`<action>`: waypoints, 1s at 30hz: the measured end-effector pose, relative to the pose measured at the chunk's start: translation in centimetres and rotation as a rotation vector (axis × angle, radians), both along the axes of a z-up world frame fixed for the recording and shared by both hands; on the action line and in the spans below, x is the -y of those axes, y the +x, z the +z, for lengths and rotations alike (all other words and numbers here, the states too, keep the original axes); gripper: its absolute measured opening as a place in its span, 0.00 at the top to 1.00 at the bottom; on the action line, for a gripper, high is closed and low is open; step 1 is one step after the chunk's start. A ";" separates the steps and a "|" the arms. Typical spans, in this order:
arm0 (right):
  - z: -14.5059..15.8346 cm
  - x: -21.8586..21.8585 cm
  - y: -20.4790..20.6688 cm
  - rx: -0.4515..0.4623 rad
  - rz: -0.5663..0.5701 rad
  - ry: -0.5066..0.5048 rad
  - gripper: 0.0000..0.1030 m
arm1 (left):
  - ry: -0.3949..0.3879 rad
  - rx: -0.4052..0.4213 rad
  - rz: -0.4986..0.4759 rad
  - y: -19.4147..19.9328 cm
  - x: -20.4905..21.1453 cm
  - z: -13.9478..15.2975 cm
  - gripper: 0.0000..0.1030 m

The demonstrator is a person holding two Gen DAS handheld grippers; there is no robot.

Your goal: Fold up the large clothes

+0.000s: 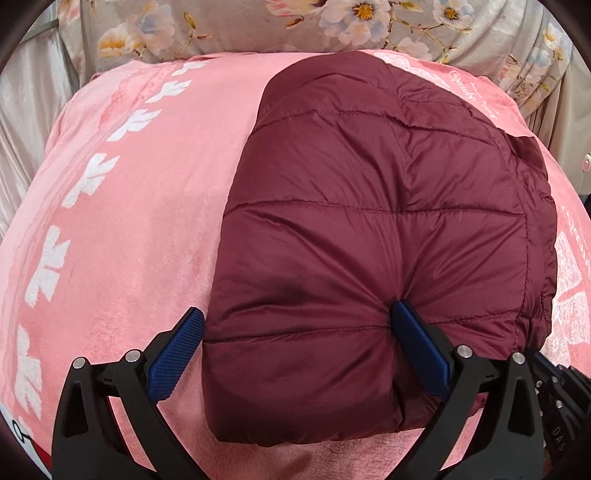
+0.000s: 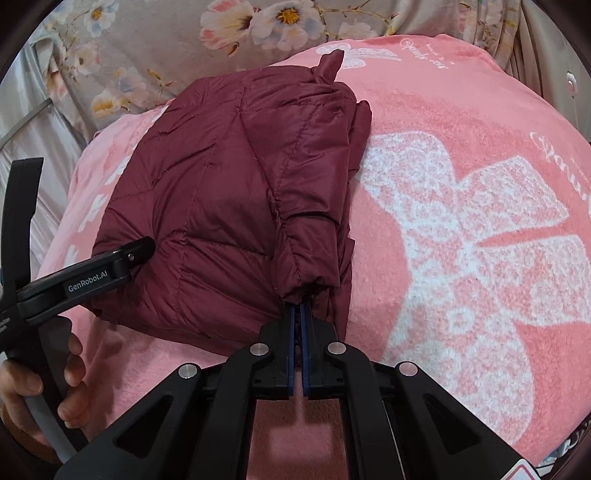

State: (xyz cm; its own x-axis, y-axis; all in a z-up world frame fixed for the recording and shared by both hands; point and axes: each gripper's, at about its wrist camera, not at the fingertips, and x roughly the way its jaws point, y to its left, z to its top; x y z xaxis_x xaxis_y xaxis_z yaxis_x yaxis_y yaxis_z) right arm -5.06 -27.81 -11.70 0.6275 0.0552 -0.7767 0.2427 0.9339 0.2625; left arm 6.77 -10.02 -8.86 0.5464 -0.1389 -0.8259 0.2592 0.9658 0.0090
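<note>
A dark red quilted puffer jacket (image 1: 388,229) lies folded into a thick bundle on a pink blanket (image 1: 129,221). My left gripper (image 1: 295,325) is open, its jaws wide apart around the bundle's near left corner; the right finger (image 1: 417,339) presses into the fabric, the left finger (image 1: 177,354) sits beside the edge. In the right wrist view the jacket (image 2: 229,206) fills the left centre. My right gripper (image 2: 298,306) is shut on the jacket's near right corner edge. The left gripper's body (image 2: 85,277) rests against the bundle's left side.
The pink blanket (image 2: 461,221) with white flower print covers the bed. A floral grey cloth (image 1: 295,22) lies at the far edge. A hand (image 2: 70,391) holds the left gripper's handle at the lower left.
</note>
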 end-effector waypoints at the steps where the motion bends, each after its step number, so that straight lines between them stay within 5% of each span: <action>1: 0.0 -0.1 0.0 0.001 -0.002 -0.004 0.97 | -0.005 -0.004 0.001 0.0 -0.1 -0.1 0.04; 10: -0.1 -0.6 0.2 0.025 -0.005 -0.016 0.97 | -0.003 0.021 -0.009 0.1 -0.2 -0.7 0.04; 13: 1.7 0.4 -1.0 0.050 -0.034 0.040 0.90 | -0.080 -0.017 -0.011 0.1 -1.7 -0.2 0.04; 14: 2.5 0.8 -1.4 0.077 -0.047 0.055 0.78 | -0.118 -0.044 -0.011 0.4 -2.5 0.0 0.04; 15: 3.3 1.3 -1.6 0.101 -0.067 0.062 0.52 | -0.155 -0.067 -0.007 0.7 -3.1 0.2 0.05; 17: 4.9 2.8 -1.3 0.168 -0.118 0.091 0.27 | -0.252 -0.111 0.017 1.9 -4.7 0.7 0.05; 21: 3.5 4.5 2.4 0.107 -0.092 0.211 0.26 | -0.421 -0.189 0.032 4.7 -6.7 0.7 0.05; 24: 0.2 5.4 5.0 0.020 -0.087 0.391 0.24 | -0.482 -0.287 0.013 6.6 -6.8 -1.0 0.05; 27: -1.1 5.5 5.4 0.048 -0.111 0.479 0.24 | -0.485 -0.263 -0.017 6.5 -6.1 -1.0 0.05; 28: -1.1 5.2 5.5 0.051 -0.105 0.475 0.28 | -0.481 -0.264 -0.037 6.4 -5.6 -1.0 0.05; 30: -1.1 4.7 6.0 0.060 -0.065 0.513 0.61 | -0.473 -0.251 -0.053 6.2 -4.3 -0.7 0.06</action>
